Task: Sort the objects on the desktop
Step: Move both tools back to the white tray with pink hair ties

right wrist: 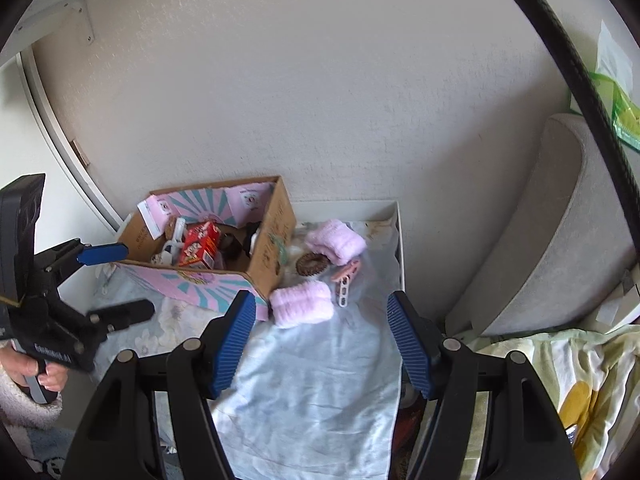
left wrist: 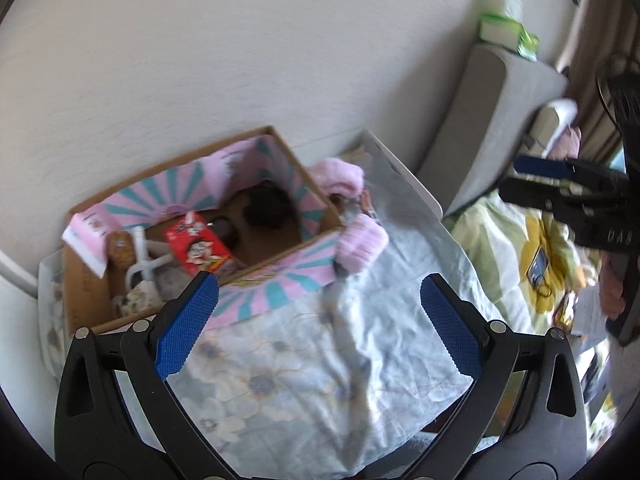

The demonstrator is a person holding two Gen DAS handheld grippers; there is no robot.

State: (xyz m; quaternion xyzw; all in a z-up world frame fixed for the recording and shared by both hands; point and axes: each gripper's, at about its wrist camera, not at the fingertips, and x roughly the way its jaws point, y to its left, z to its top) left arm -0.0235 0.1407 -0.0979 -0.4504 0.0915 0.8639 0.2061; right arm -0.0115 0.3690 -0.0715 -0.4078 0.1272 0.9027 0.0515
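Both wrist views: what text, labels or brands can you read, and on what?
"DAS" (last letter uncertain): raised on the black body of the right gripper, in the left wrist view.
Left gripper body: white lettering, too blurred to read.
Red carton in the cardboard box: cartoon print, text unreadable.
Box wall: dark print, unreadable.

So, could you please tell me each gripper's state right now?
Left gripper: open, holding nothing.
Right gripper: open, holding nothing.

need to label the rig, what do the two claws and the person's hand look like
Both claws, left and right, are black plastic frames with silver pivot bolts and blue ribbed pads. White lettering marks the bodies, too blurred to read. The hand comes out of a fuzzy light sleeve.
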